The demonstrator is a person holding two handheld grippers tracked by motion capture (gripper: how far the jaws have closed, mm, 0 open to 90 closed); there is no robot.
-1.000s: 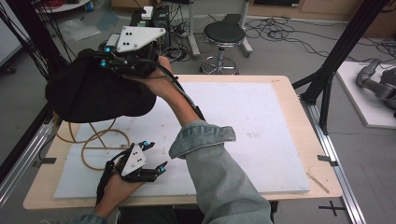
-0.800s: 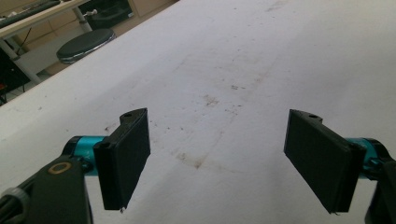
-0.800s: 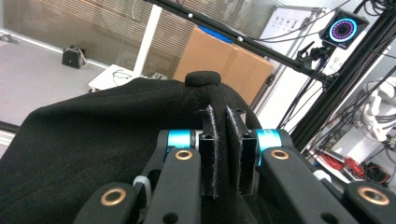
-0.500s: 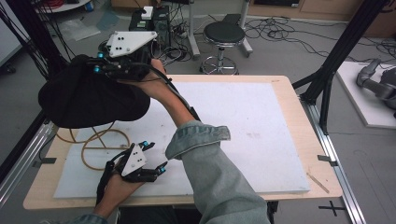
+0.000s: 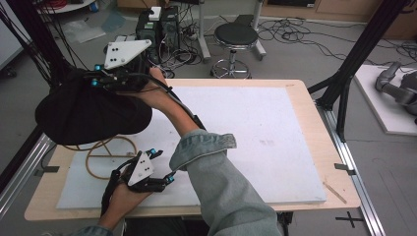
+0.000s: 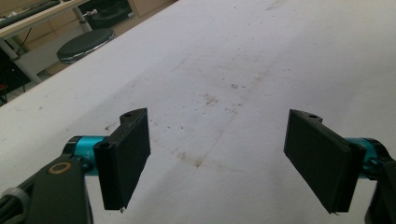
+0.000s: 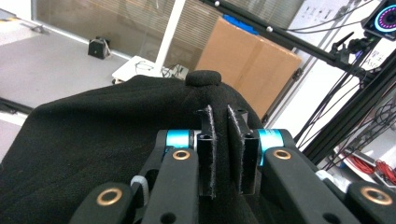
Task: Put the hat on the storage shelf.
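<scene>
A black fabric cap (image 5: 91, 115) hangs over the table's left side, and my right gripper (image 5: 94, 76) is shut on its cloth near the top. In the right gripper view the two jaws stand almost together with black fabric pinched between them (image 7: 222, 116), and the cap's (image 7: 93, 140) top button rises just beyond. A tan wire loop stand (image 5: 87, 164) lies on the white mat under the cap, partly hidden by it. My left gripper (image 5: 167, 164) rests at the front left, jaws wide open (image 6: 219, 158) over bare mat.
The white mat (image 5: 255, 132) covers most of the wooden table (image 5: 314, 113). The person's right forearm in a denim sleeve (image 5: 221, 172) crosses the mat's front middle. A black stool (image 5: 236, 34), cables and dark frame posts (image 5: 344, 83) stand beyond the table.
The right gripper has carried the cap leftward and a little lower over the table's left edge. The left gripper has stayed where it was.
</scene>
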